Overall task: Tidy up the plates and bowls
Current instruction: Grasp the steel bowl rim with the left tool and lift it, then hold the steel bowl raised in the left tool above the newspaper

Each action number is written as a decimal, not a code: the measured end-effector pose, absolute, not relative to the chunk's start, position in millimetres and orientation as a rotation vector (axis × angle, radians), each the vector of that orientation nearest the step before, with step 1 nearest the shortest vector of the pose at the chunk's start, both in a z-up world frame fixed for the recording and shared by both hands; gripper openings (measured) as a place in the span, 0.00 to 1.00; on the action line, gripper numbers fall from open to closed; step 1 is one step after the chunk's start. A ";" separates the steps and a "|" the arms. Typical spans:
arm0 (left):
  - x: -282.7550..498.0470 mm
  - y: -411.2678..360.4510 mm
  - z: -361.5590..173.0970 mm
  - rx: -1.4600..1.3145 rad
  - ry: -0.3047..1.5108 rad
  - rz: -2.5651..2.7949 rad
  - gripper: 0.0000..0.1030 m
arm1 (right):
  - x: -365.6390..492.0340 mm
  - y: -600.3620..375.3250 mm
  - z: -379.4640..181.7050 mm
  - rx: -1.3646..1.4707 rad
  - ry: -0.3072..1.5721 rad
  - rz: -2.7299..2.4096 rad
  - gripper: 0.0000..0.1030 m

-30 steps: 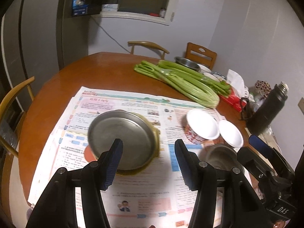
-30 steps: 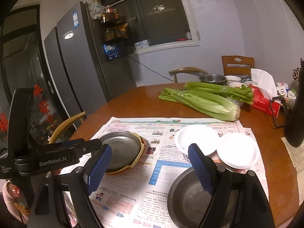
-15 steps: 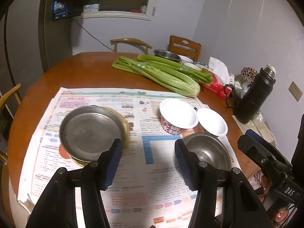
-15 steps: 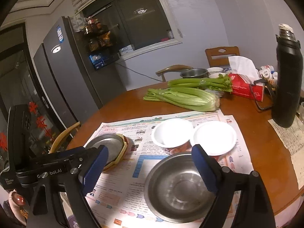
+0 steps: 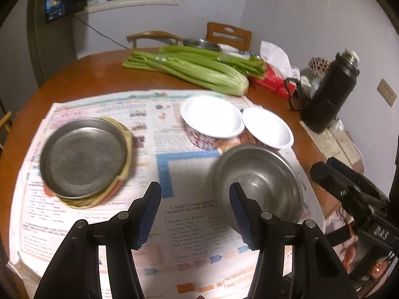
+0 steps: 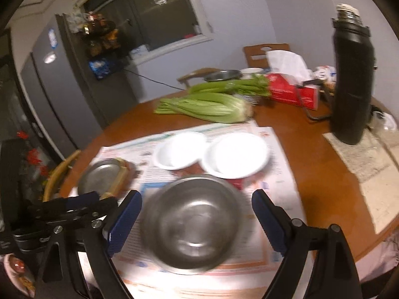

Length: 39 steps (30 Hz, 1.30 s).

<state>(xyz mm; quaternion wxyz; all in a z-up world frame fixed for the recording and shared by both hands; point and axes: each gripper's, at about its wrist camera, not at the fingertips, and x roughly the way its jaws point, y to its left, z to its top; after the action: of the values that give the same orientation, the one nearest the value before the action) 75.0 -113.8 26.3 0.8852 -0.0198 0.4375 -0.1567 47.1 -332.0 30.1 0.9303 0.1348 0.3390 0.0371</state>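
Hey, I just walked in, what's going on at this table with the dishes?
A person holds a gripper in each hand over a newspaper-covered round table. The right gripper is open, its fingers either side of the steel bowl but not touching it. The left gripper is open and empty above the newspaper. Two white bowls sit behind the steel one, and a metal plate lies on a stack to the left. Nothing has been picked up.

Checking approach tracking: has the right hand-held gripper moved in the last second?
Yes. The right hand-held gripper has closed in on the steel bowl, which now sits between its open fingers instead of low and to the right, nearer the black flask.
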 end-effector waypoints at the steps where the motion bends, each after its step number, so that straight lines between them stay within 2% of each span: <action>1: 76.1 -117.1 23.1 -0.041 0.920 -0.330 0.57 | 47.5 -336.0 26.9 0.271 0.705 0.057 0.87; 8: 86.4 -134.3 0.6 -0.036 0.973 -0.337 0.57 | 49.6 -350.6 3.9 0.241 0.769 0.012 0.85; 13: 93.9 -143.8 -7.5 -0.038 0.979 -0.351 0.57 | 57.2 -342.9 -13.6 0.198 0.812 -0.001 0.73; 19: 103.4 -160.0 -17.0 -0.017 0.993 -0.367 0.57 | 62.1 -329.9 -28.9 0.116 0.836 0.000 0.67; 39: 118.8 -188.8 -42.6 -0.021 1.043 -0.439 0.56 | 67.1 -304.2 -49.1 0.080 0.892 0.114 0.66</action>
<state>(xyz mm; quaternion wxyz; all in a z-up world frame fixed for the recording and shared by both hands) 118.8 -188.8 -42.6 0.8440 -0.0099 0.4941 -0.2082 67.1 -304.2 -49.1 0.8999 0.0386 0.4309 0.0551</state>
